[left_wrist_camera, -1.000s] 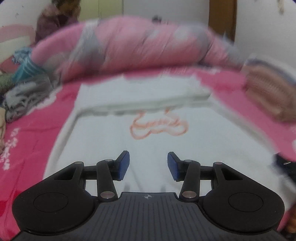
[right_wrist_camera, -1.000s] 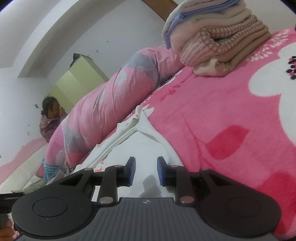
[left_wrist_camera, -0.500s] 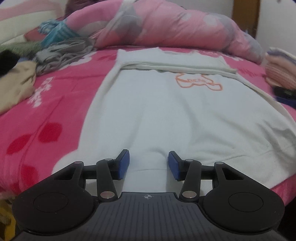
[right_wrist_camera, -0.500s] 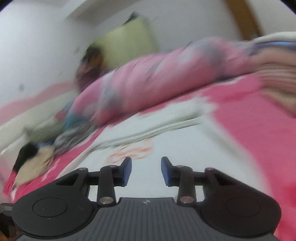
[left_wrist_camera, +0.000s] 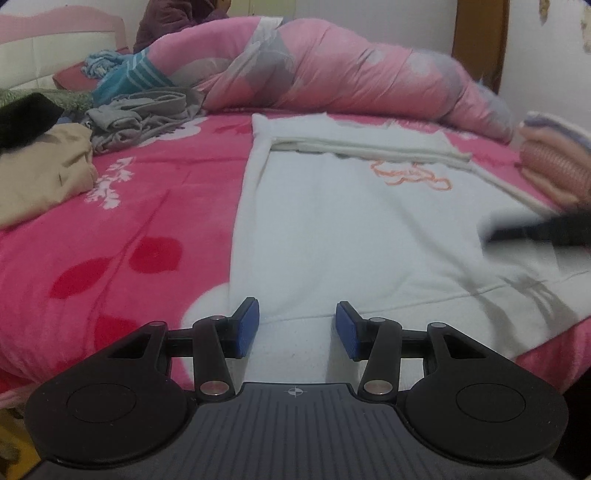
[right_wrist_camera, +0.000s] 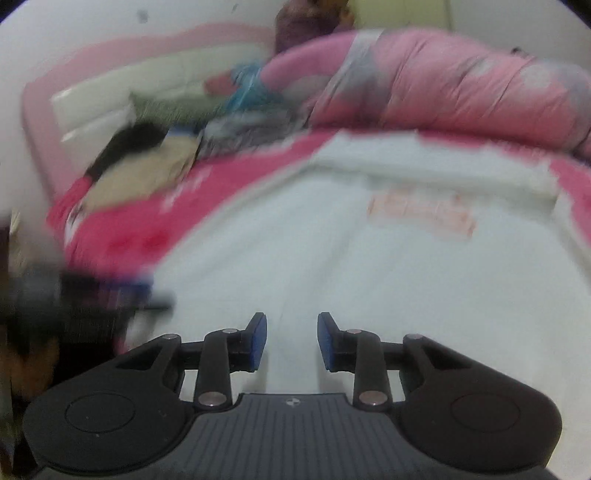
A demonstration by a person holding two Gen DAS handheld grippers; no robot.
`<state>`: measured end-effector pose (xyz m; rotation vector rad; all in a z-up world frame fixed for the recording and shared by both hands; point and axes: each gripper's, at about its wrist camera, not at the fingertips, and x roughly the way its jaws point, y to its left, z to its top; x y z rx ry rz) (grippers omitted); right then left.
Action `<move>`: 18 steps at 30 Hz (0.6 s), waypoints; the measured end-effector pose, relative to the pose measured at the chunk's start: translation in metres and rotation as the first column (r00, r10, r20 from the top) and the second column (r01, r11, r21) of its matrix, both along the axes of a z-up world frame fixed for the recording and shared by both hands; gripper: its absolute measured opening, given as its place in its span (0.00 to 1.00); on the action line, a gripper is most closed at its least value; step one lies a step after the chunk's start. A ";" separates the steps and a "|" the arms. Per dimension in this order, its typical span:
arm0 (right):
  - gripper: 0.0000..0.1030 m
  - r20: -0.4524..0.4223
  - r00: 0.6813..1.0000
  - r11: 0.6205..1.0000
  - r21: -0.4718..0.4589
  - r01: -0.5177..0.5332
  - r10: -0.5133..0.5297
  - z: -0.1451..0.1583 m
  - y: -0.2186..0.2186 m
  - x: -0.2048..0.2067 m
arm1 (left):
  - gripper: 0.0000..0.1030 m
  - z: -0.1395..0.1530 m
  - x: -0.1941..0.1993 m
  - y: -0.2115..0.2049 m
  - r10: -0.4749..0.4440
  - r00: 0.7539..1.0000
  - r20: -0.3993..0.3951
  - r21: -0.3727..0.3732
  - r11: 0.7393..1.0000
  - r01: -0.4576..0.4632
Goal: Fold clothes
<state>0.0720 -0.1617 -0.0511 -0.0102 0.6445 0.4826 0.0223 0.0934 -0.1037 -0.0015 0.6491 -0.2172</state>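
Observation:
A white sweatshirt (left_wrist_camera: 351, 229) with an orange print (left_wrist_camera: 410, 175) lies flat on the pink bed, its sleeves folded across the top. It also shows, blurred, in the right wrist view (right_wrist_camera: 351, 251). My left gripper (left_wrist_camera: 297, 326) is open and empty, just above the garment's near hem at its left corner. My right gripper (right_wrist_camera: 291, 341) is open and empty over the near part of the garment. The right gripper shows as a dark blur at the right edge of the left wrist view (left_wrist_camera: 546, 230). The left gripper shows as a dark blur in the right wrist view (right_wrist_camera: 85, 291).
A rolled pink quilt (left_wrist_camera: 351, 70) lies along the far side of the bed. Loose grey (left_wrist_camera: 140, 118), beige (left_wrist_camera: 40, 173) and black clothes pile at the left. A folded stack (left_wrist_camera: 554, 162) sits at the right. A person sits behind the quilt (left_wrist_camera: 173, 14).
Both grippers have pulled back from the far part of the sweatshirt to its near hem. The right gripper has swung from facing right to facing along the garment. Both stay open.

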 end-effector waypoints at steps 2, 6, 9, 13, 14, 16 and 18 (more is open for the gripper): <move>0.31 -0.020 0.999 0.999 -0.012 0.034 -0.034 -0.003 0.013 0.035 | 0.46 -0.001 -0.003 -0.001 -0.004 1.000 0.014 0.008 1.000 0.004; 0.23 -0.098 0.990 0.994 -0.039 0.099 -0.103 -0.019 0.040 0.110 | 0.46 -0.002 -0.009 0.004 0.001 1.000 0.028 0.011 1.000 -0.001; 0.22 -0.265 0.957 0.983 0.098 0.152 -0.122 -0.047 0.022 0.103 | 0.50 -0.007 -0.016 0.022 0.033 0.999 0.029 -0.032 0.999 -0.032; 0.22 -0.289 0.957 0.991 0.130 0.039 0.001 -0.039 0.010 0.037 | 0.50 -0.017 -0.023 0.068 0.039 0.999 0.019 -0.293 0.955 -0.032; 0.22 -0.295 0.955 0.991 0.133 0.006 0.033 -0.033 0.009 0.026 | 0.50 -0.018 -0.023 0.078 0.045 0.999 0.010 -0.358 0.933 -0.039; 0.22 -0.307 0.947 0.989 0.137 -0.058 0.098 -0.020 0.006 0.004 | 0.50 -0.020 -0.023 0.093 0.062 0.998 -0.011 -0.464 0.884 -0.060; 0.22 -0.291 0.953 0.983 0.177 -0.038 0.089 -0.004 0.010 0.021 | 0.50 -0.021 -0.025 0.101 0.087 0.996 -0.027 -0.524 0.847 -0.088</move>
